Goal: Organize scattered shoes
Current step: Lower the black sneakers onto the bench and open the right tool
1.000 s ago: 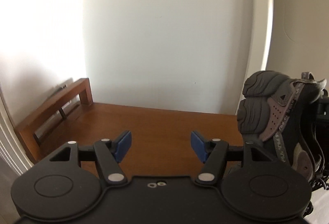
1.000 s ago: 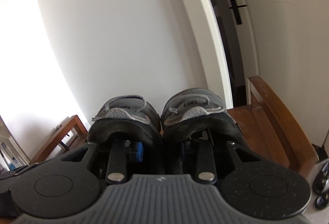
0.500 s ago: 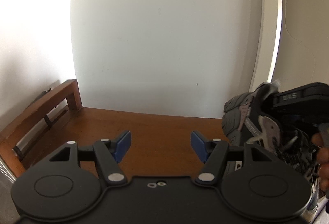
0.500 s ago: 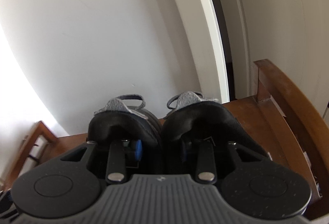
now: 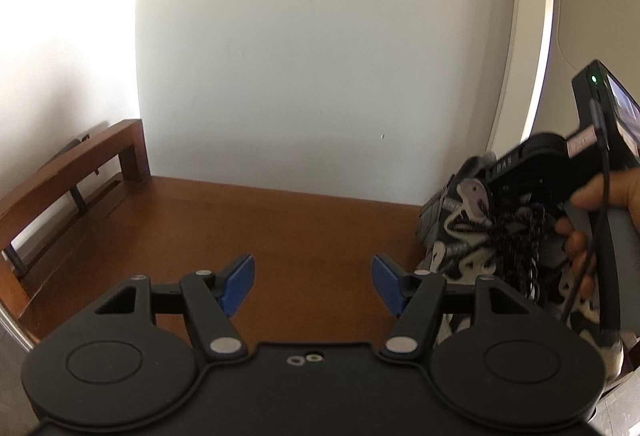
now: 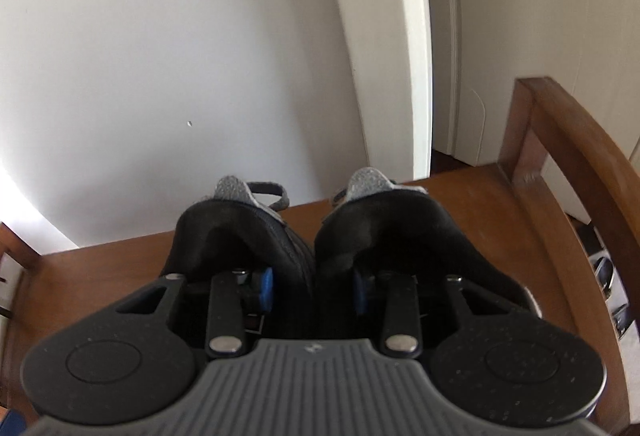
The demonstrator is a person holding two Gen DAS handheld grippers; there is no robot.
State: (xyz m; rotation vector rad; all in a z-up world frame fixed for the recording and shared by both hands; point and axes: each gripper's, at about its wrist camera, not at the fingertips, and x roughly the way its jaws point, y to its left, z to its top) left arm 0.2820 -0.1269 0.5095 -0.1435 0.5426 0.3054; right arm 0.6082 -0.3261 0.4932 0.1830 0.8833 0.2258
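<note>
Brown wooden bench top (image 5: 280,232) against the white wall (image 5: 320,56), raised wooden end rails either side. Pair of black-and-grey lace-up sneakers (image 6: 312,236) sits at the bench's right end, side by side, heels toward camera. Right gripper (image 6: 312,286) has one finger inside each shoe, pinching the two touching inner collars; jaws have just been opening, grip looks slack now. Left gripper (image 5: 312,286) wide open, empty, over bare wood. Judgement: shoes light, soft padded collars, floppy laces (image 5: 516,236); collar pinch best. Toes, soles hidden; pad contact unclear.
</note>
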